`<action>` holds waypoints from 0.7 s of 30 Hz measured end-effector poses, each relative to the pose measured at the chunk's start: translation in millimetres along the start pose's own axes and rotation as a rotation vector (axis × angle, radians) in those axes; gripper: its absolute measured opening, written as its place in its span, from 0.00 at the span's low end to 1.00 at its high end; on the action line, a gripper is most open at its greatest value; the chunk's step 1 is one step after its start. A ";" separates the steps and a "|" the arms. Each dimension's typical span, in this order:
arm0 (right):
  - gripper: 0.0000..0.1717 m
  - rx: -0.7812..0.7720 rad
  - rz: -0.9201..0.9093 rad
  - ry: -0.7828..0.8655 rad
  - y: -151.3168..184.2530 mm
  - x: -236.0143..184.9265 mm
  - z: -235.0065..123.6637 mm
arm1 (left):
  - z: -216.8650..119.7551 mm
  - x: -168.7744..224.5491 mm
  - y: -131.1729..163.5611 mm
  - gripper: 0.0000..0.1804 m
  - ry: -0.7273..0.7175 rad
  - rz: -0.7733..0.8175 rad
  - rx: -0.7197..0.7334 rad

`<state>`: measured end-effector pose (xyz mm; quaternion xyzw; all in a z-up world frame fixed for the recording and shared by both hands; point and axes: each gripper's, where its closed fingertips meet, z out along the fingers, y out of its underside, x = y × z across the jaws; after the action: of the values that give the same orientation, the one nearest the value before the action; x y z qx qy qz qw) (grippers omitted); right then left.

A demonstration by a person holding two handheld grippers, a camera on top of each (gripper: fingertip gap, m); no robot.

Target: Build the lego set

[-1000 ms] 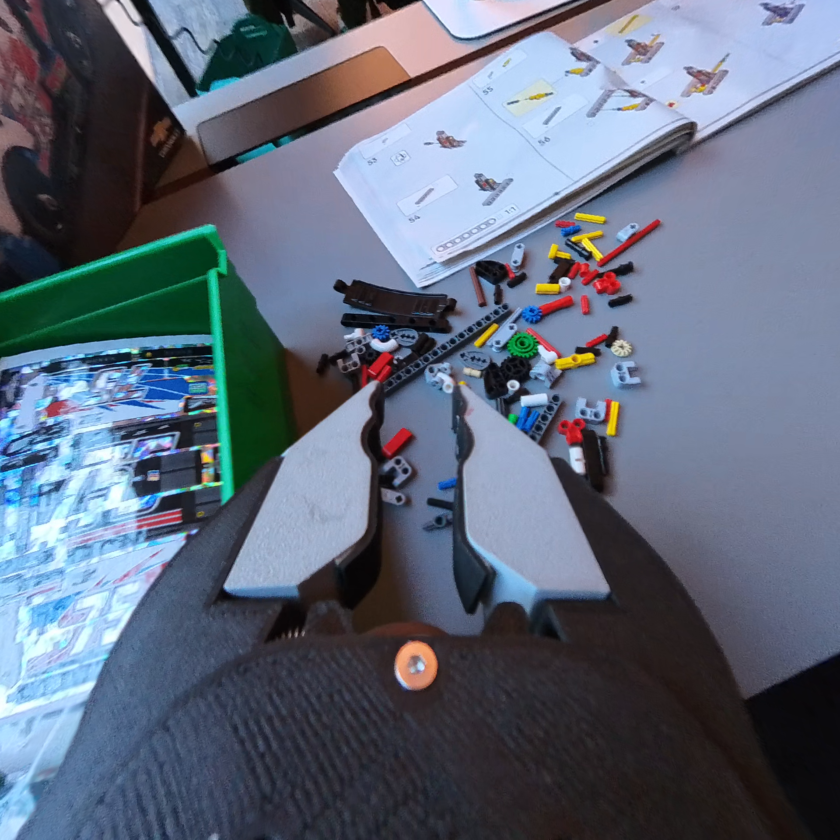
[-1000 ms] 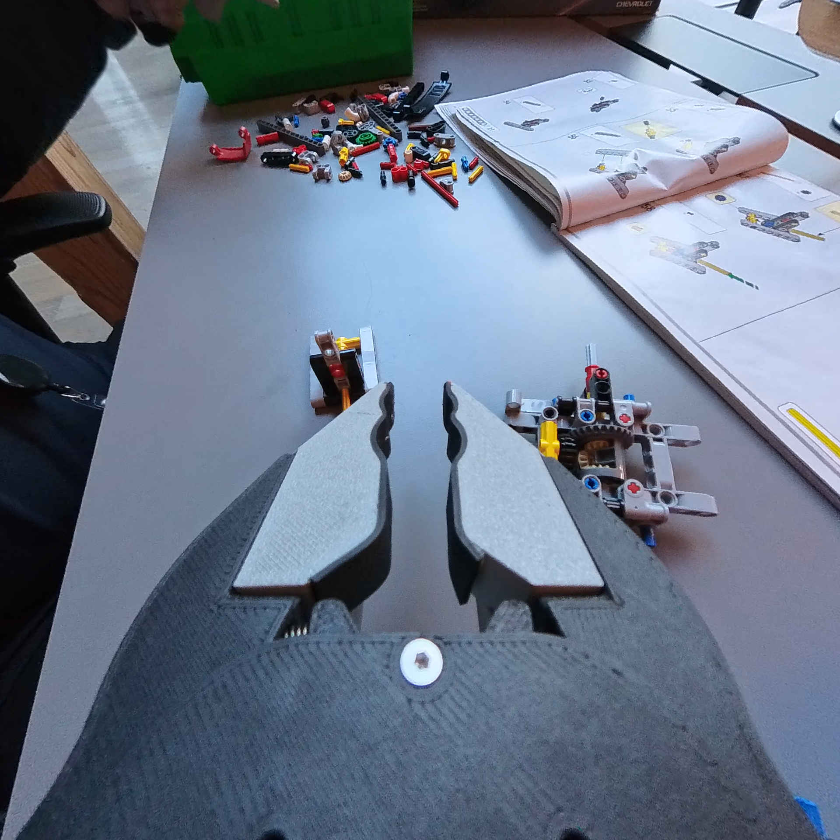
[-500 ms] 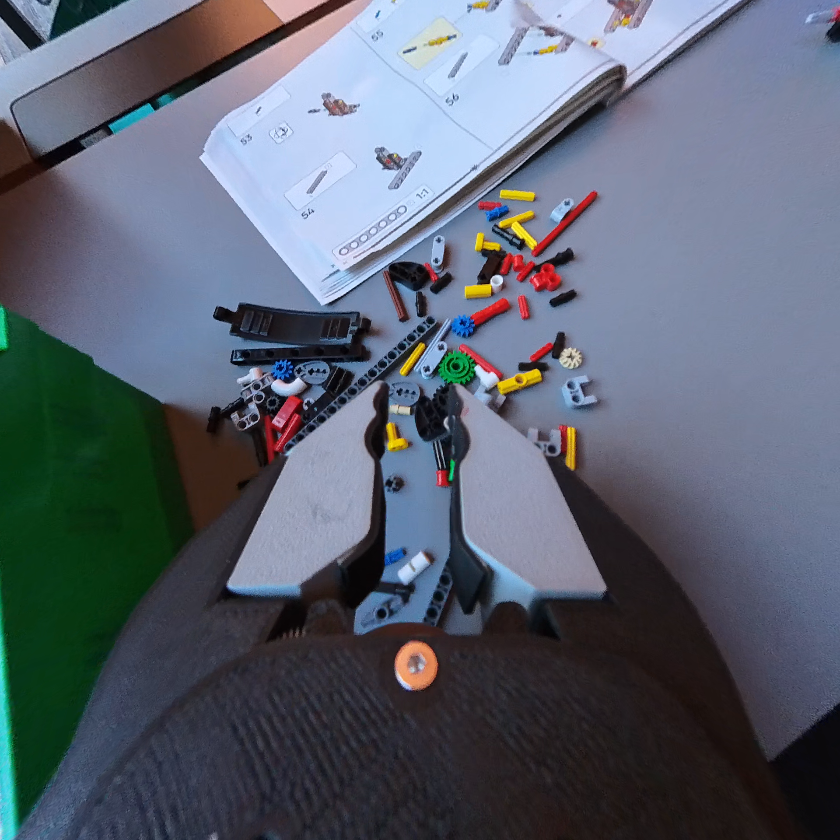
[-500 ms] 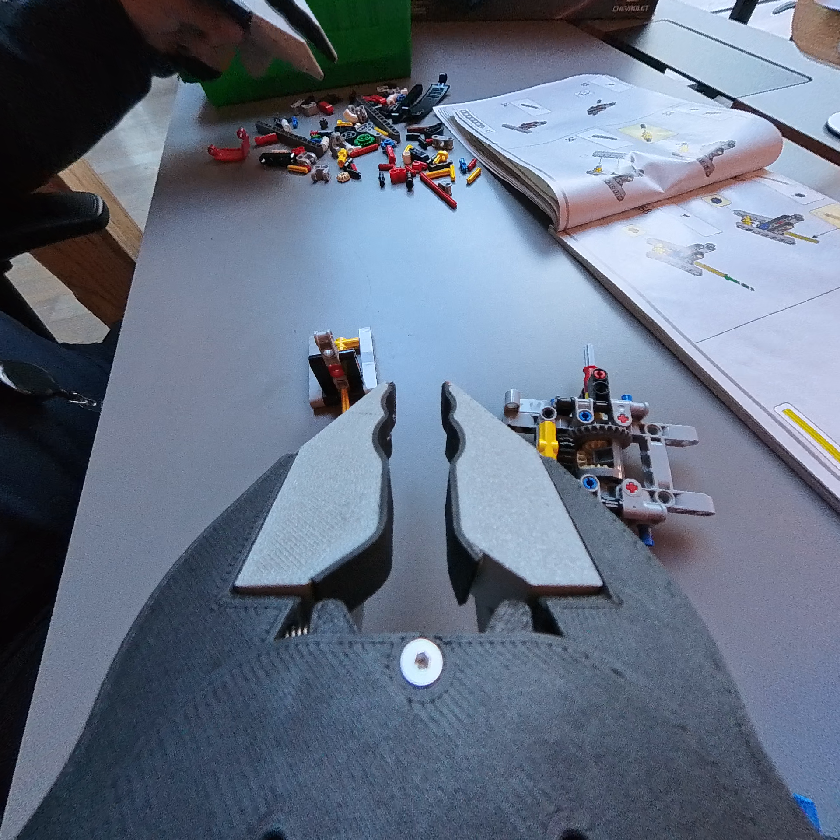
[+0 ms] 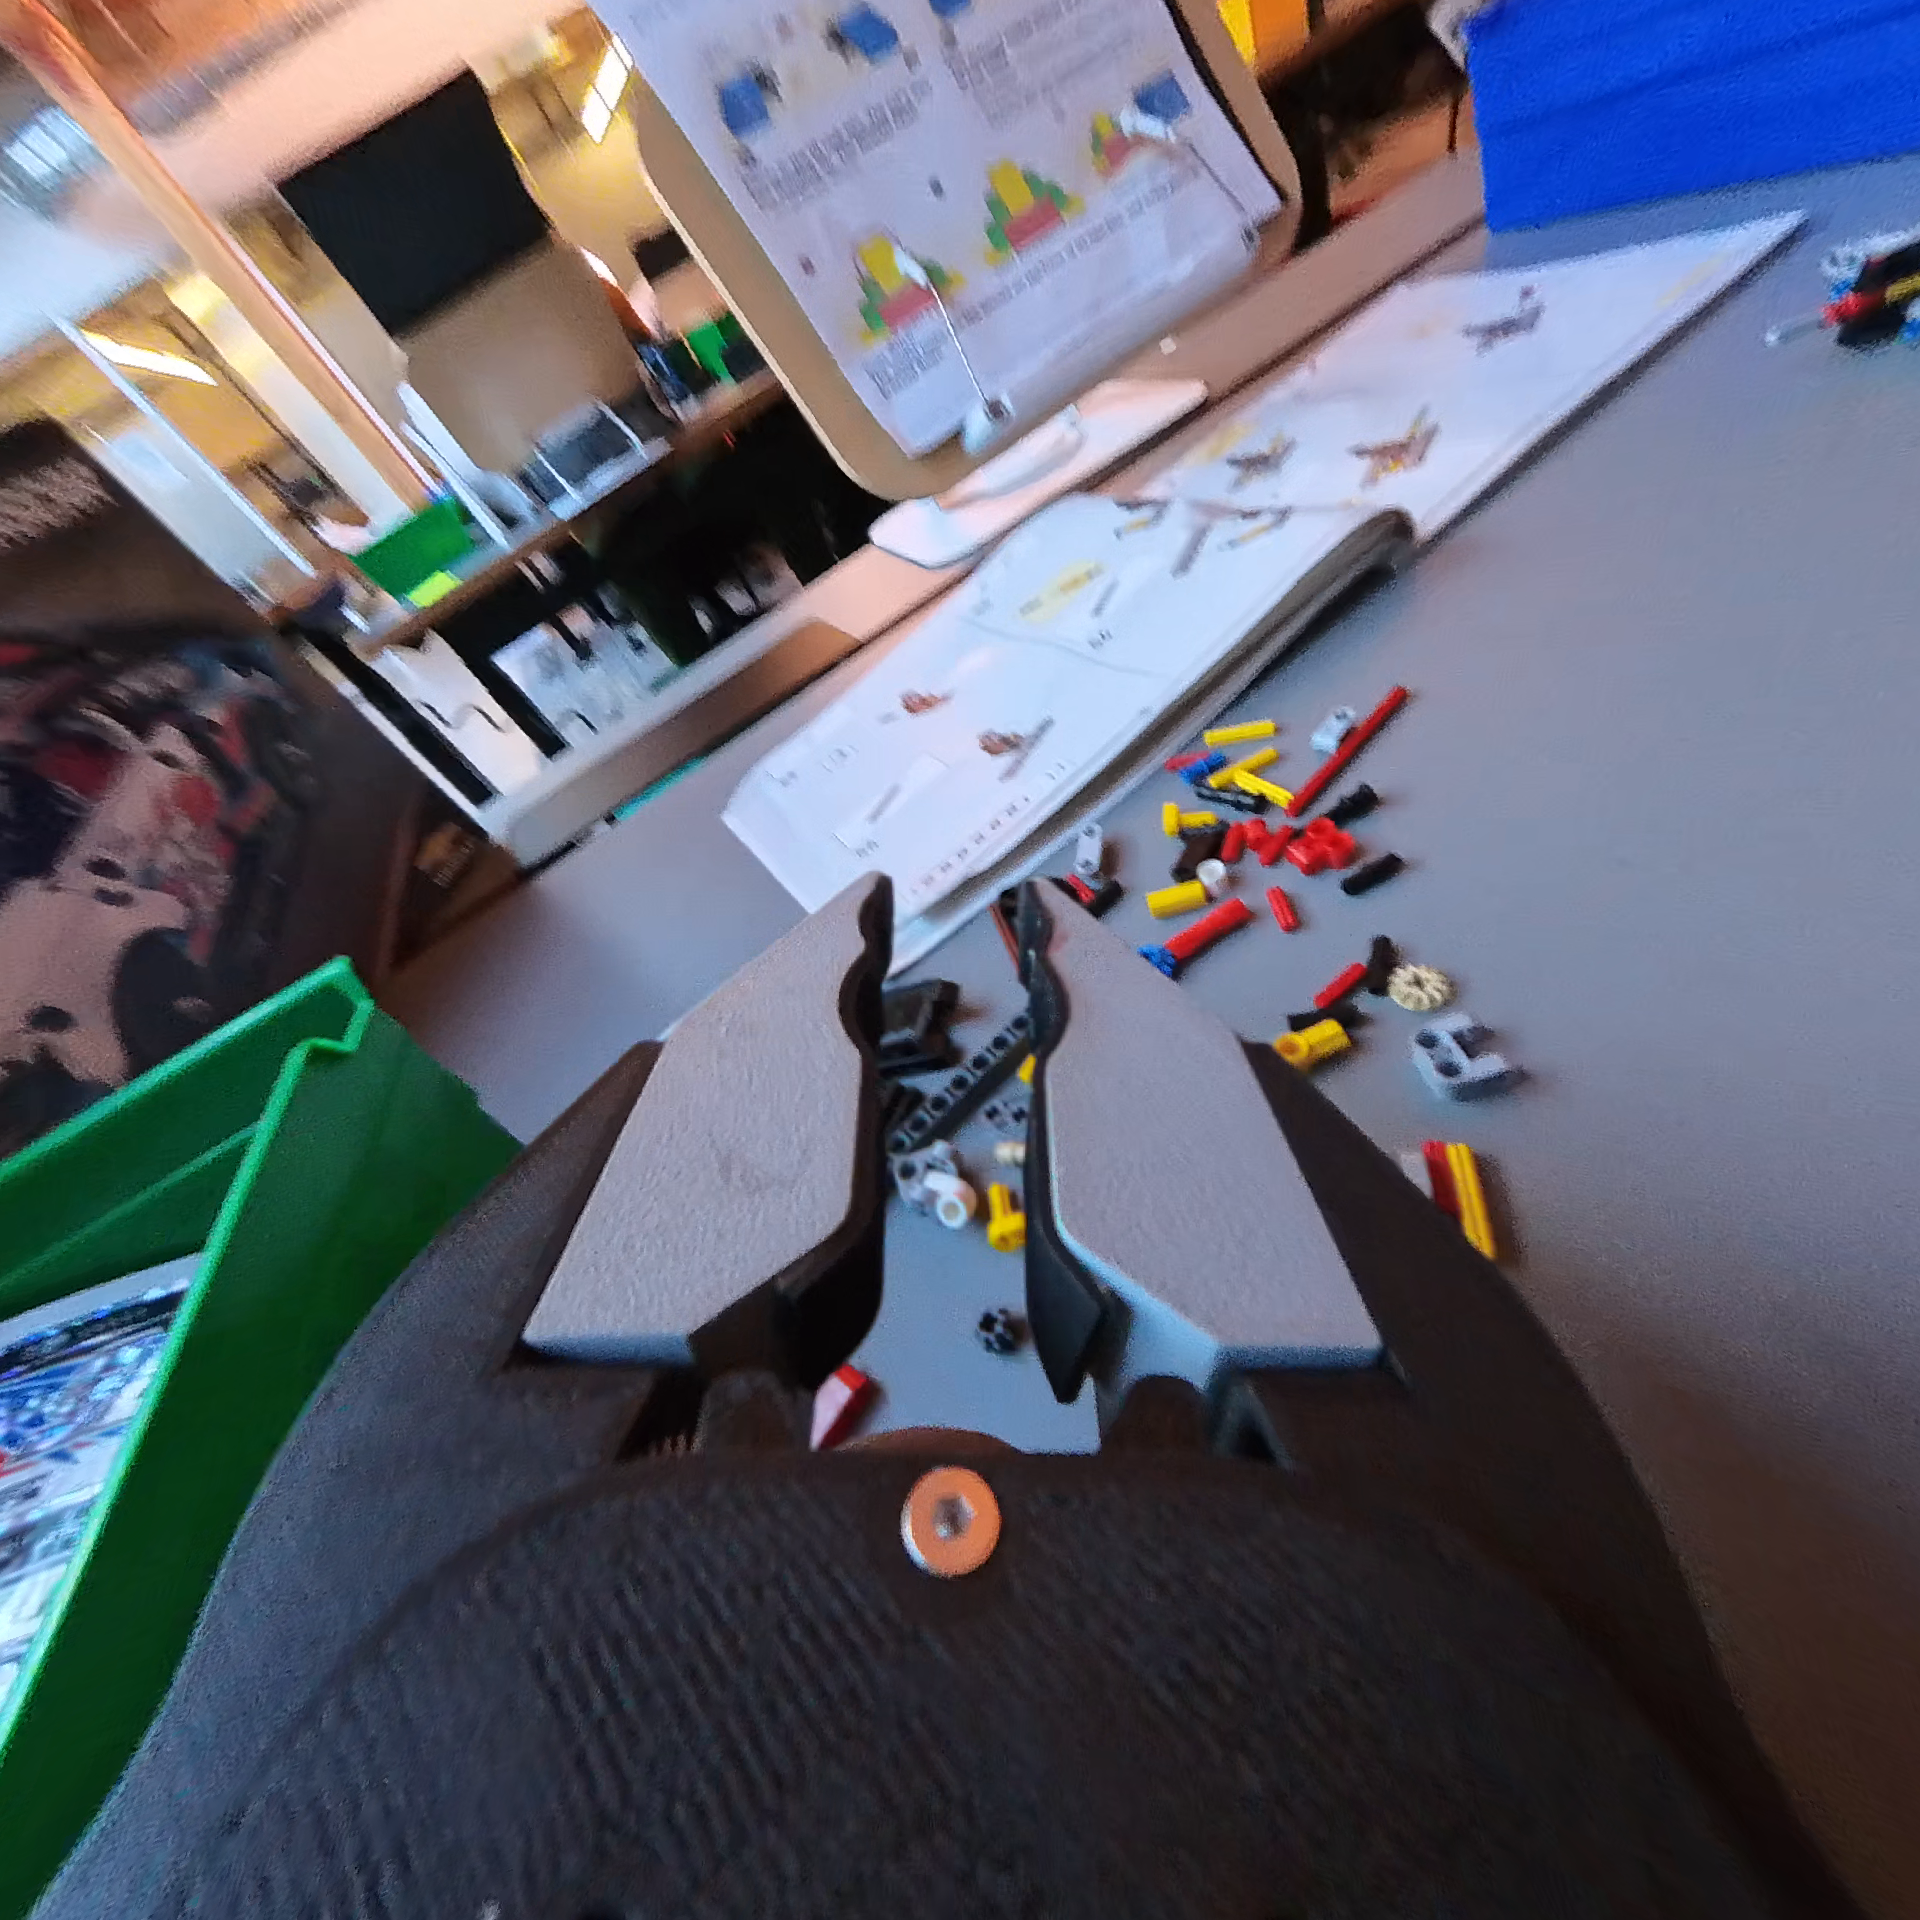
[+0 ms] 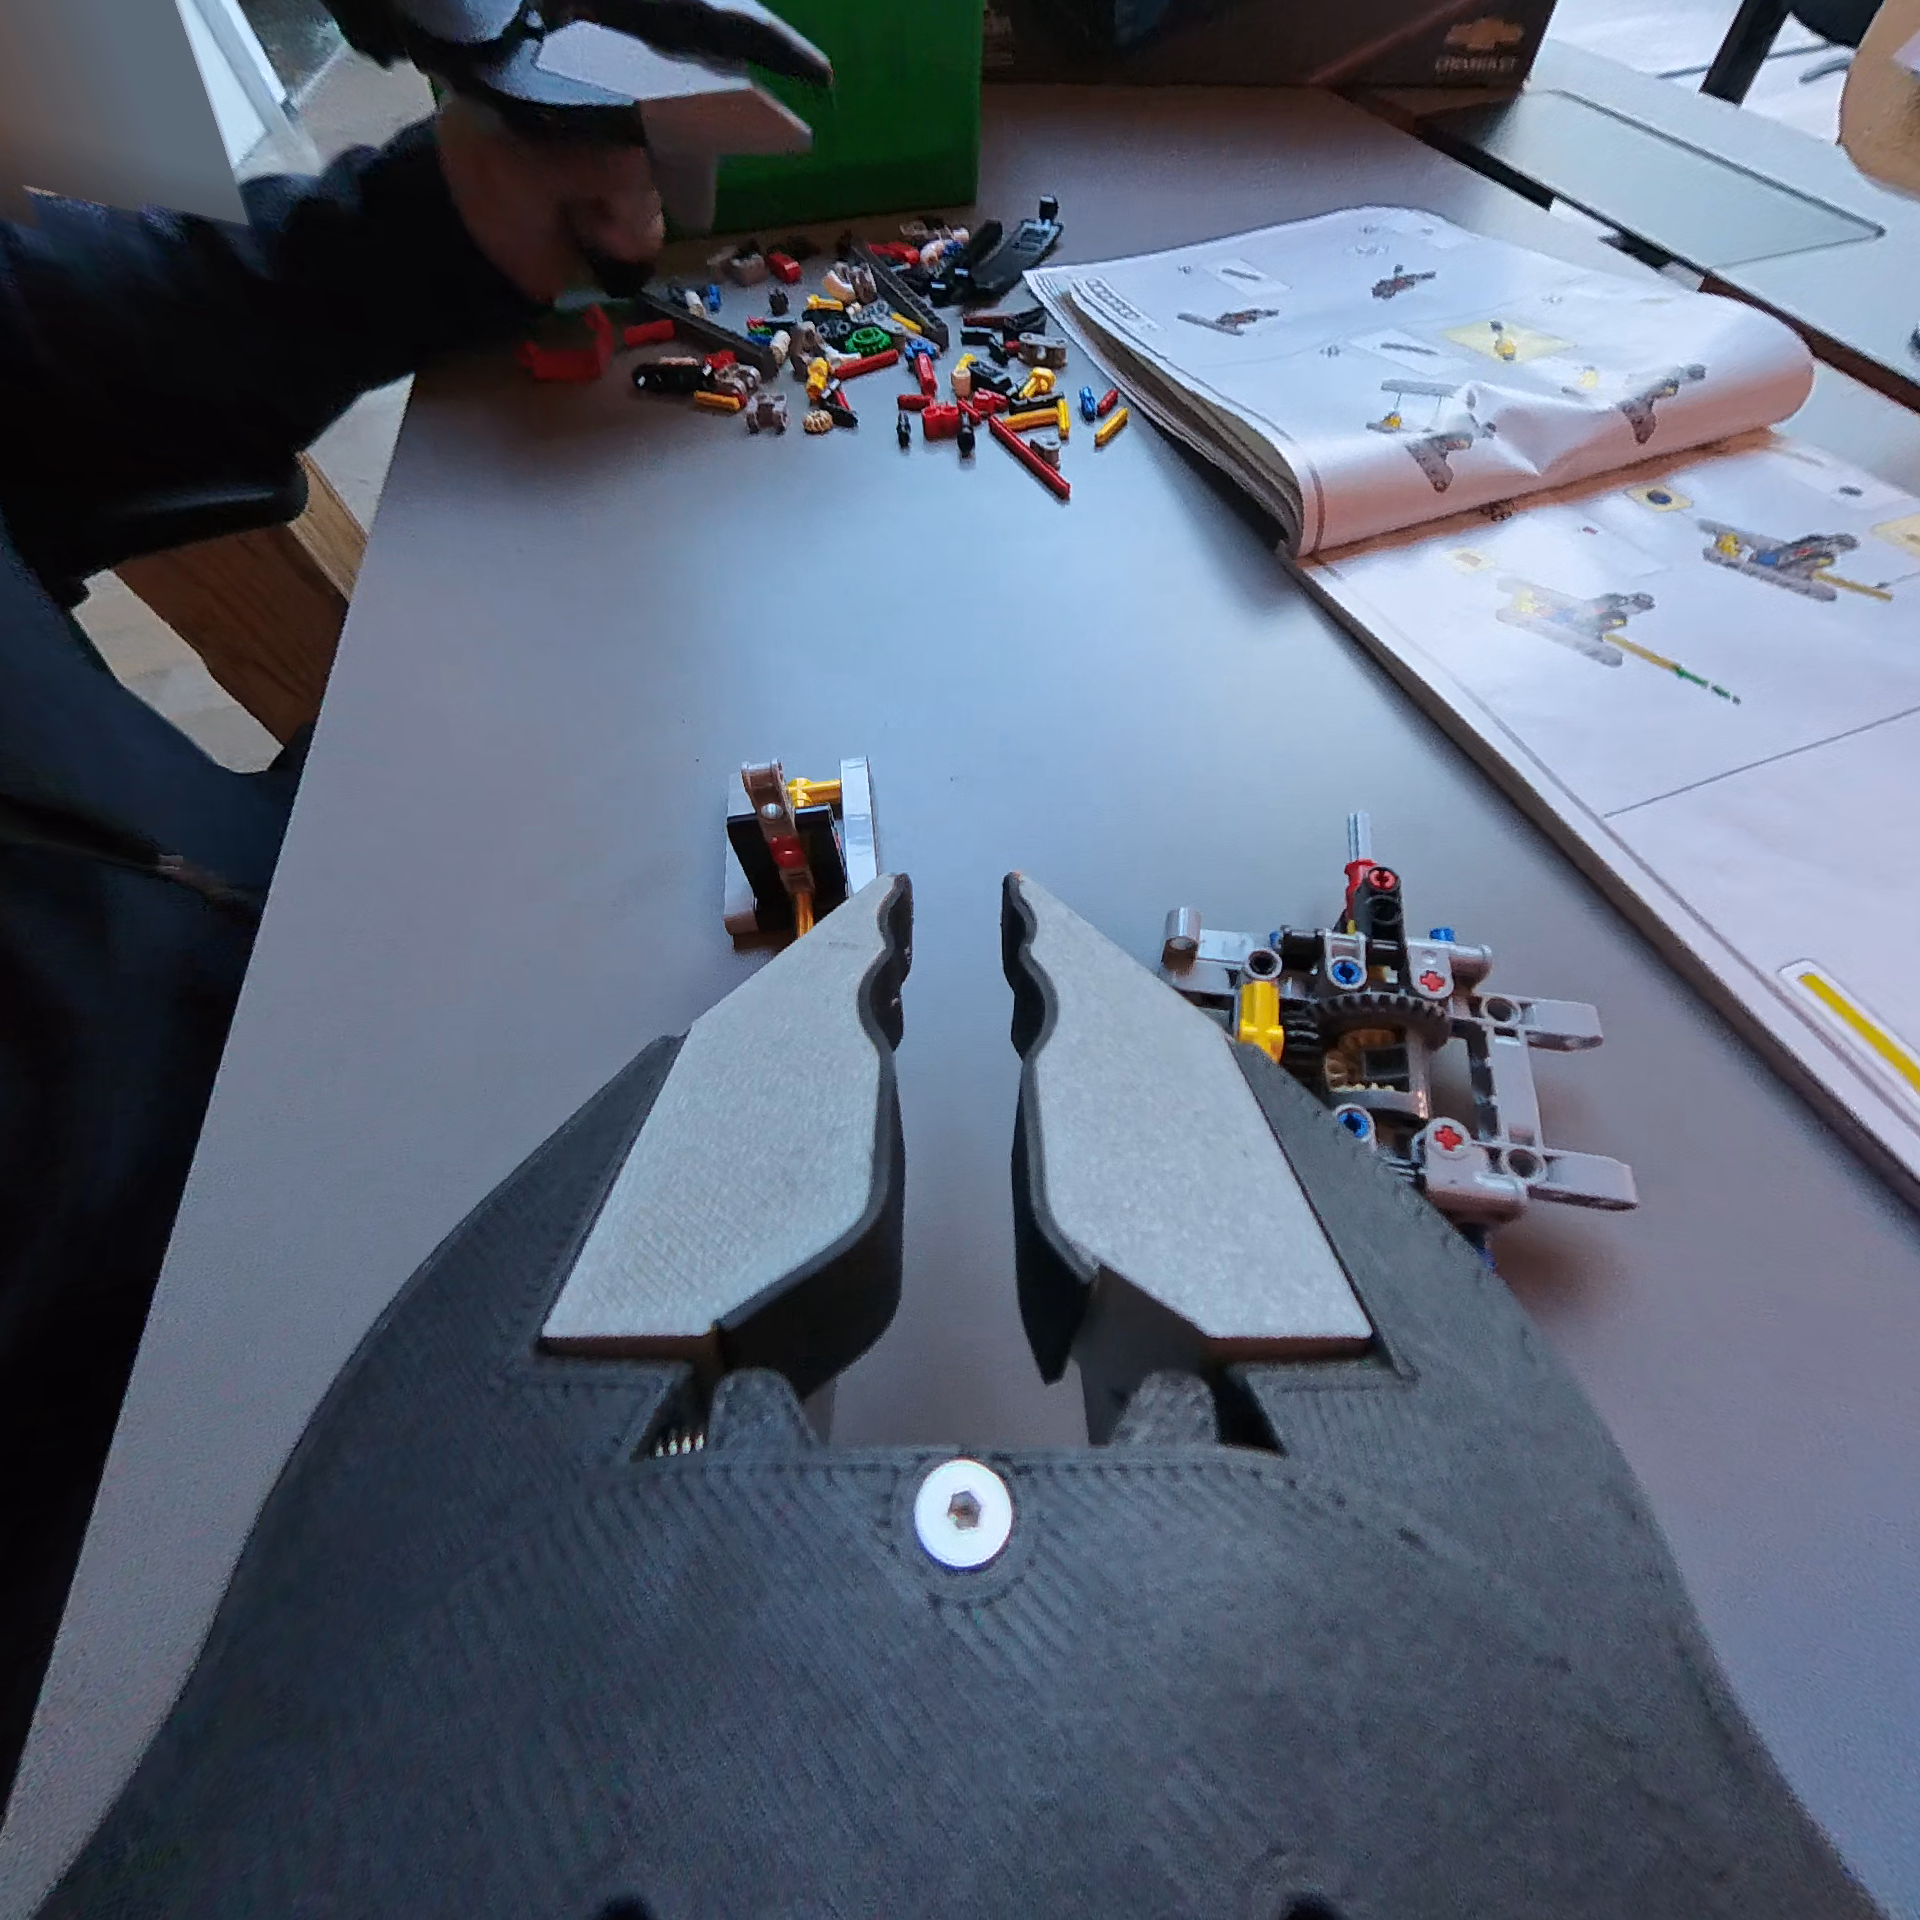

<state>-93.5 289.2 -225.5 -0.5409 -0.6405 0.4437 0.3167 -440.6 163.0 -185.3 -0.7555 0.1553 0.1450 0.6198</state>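
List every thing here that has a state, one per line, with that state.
Left claw: open, nothing held, over the loose parts.
Right claw: open, nothing held, above bare table.
Instruction booklet: lying open.
Green bin: open-topped, a printed sheet inside.
Gear assembly: partly built, resting flat.
Small black assembly: resting on the table.

Black ribbed shells, grey tongs (image 6: 956,904) – wavy dark pads, silver screw (image 6: 962,1525), seemingly dark sleeve (image 6: 208,301).

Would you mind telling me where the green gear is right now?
In the right wrist view, the green gear lies in the heap of loose parts at the table's far end, between the green bin and the open booklet.
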 end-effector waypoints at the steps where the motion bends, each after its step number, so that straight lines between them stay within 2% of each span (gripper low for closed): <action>1: 0.08 0.008 -0.002 0.000 -1.2 0.7 -0.3 | -1.5 -3.0 -3.1 0.11 -0.021 0.002 0.034; 4: 0.07 0.032 0.009 0.002 -4.9 4.7 -1.3 | -2.8 -10.7 -6.5 0.07 -0.050 -0.033 0.084; 11: 0.05 0.095 0.013 0.097 -13.2 24.2 -9.5 | 0.1 -12.8 -2.7 0.07 -0.053 -0.042 0.068; 21: 0.04 0.134 -0.004 0.122 -23.9 25.4 -6.0 | -3.3 -6.8 -6.6 0.06 -0.037 -0.037 0.088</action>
<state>-103.5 314.8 -203.2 -0.5432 -0.5901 0.4511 0.3914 -443.9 161.3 -176.0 -0.7273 0.1358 0.1406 0.6579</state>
